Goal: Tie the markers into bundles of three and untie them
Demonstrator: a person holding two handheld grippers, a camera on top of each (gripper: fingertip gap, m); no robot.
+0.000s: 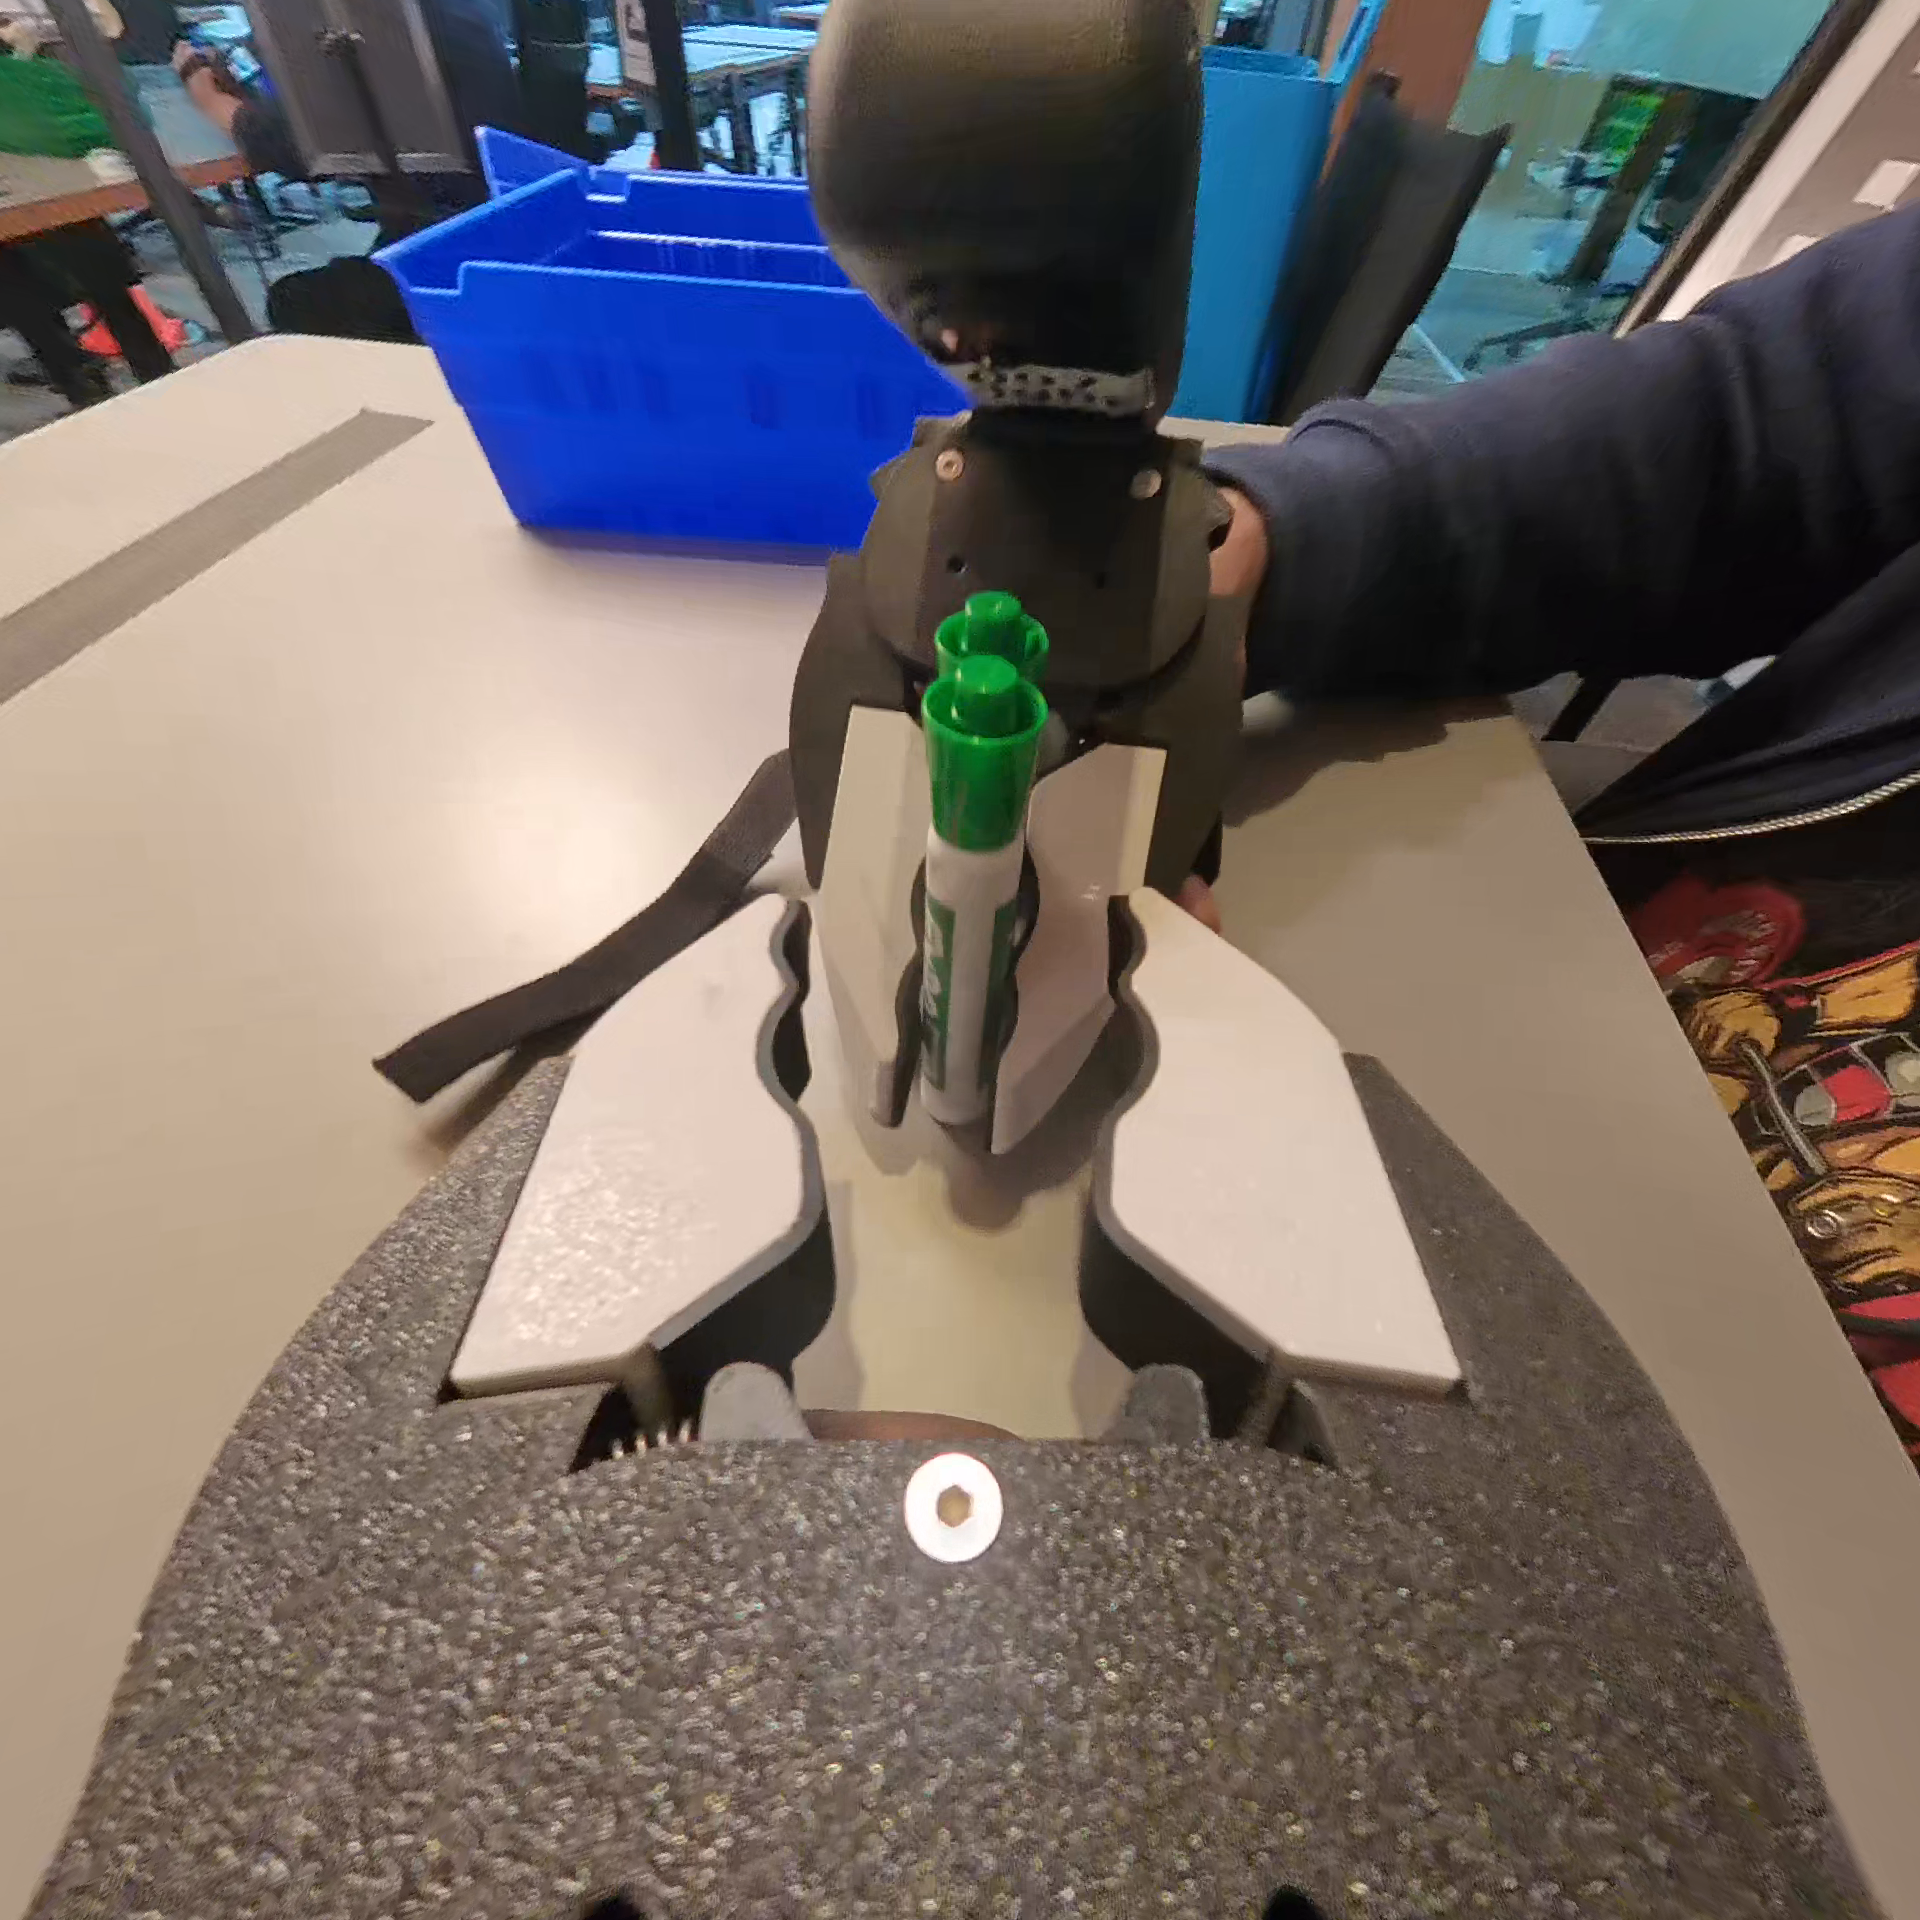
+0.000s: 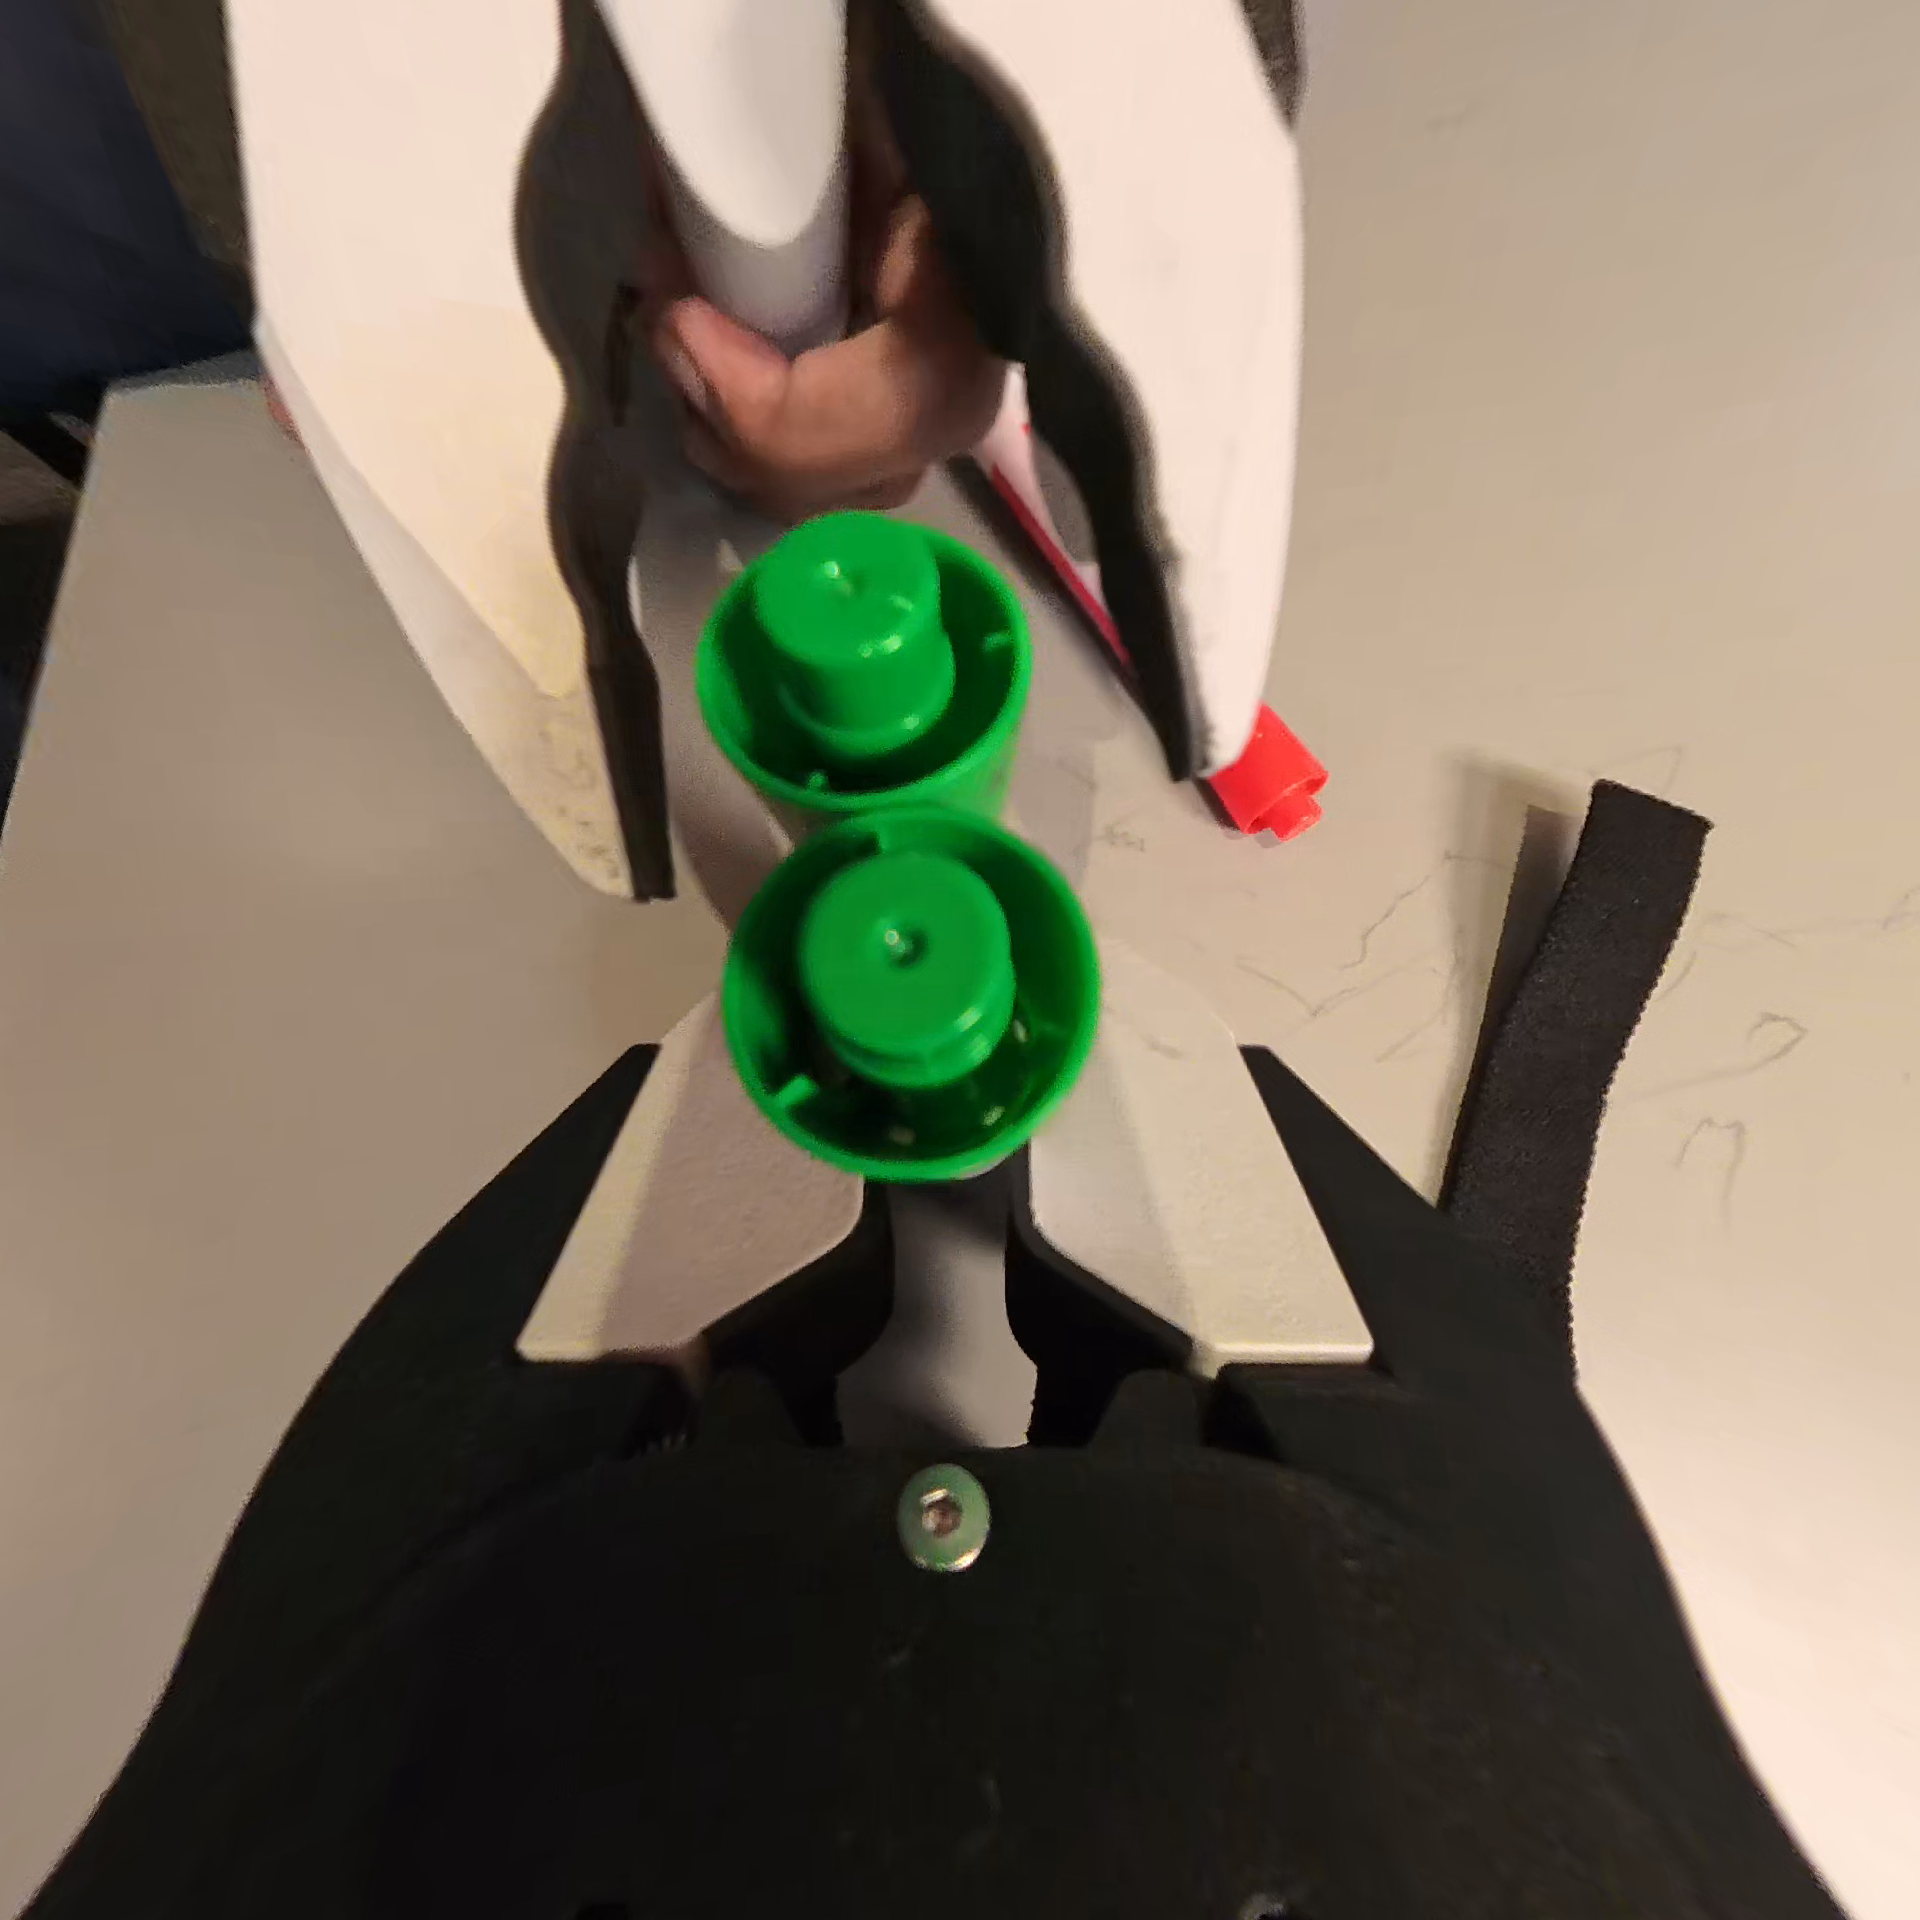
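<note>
1. The right gripper (image 1: 961, 1081) jaws clamp two green markers (image 1: 977, 831) upright on the desk (image 1: 312, 727), keeping them together for strapping.
2. The left gripper (image 1: 956, 997) jaws gape empty around them.
3. The red marker (image 2: 1268, 779) and black strap (image 2: 1558, 997) lie nearby.

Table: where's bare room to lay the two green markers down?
Open table lies left of the black strap, short of the blue bin. Crowded: around the right gripper with the green markers, and by the red marker.

The left wrist view looks level across the table (image 1: 312, 727); the right looks straight down, close. Both share the green markers (image 1: 971, 883).
</note>
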